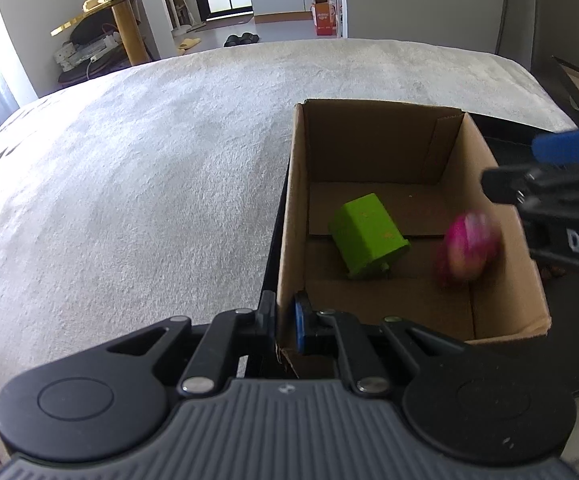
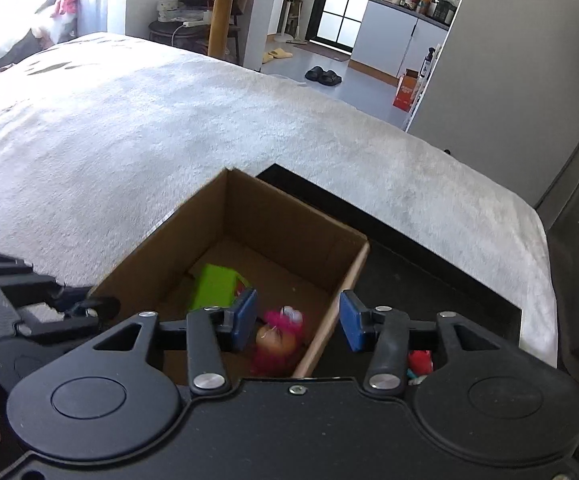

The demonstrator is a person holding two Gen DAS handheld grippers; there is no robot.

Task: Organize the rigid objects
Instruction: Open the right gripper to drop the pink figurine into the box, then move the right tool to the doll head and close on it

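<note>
Cardboard box (image 1: 369, 152) open on white bed cover (image 1: 149, 160). Green block (image 1: 369, 236) tilted on box floor; pink doll (image 2: 277, 338), blurred, inside near right wall. Left hand-held gripper (image 1: 283, 320) clamped on box's left wall. Right hand-held gripper (image 2: 299, 320) parted above doll, pads clear of it.

The open brown corrugated-cardboard box (image 1: 373, 144) looks matt and papery, with raw cut edges. Inside it, the lime-green smooth plastic block (image 1: 367, 236) shows a dull sheen. The pink-haired doll toy (image 2: 277, 336) looks fuzzy. The white bed cover (image 1: 149, 168) is rough, nubby cloth, towel-like.
</note>
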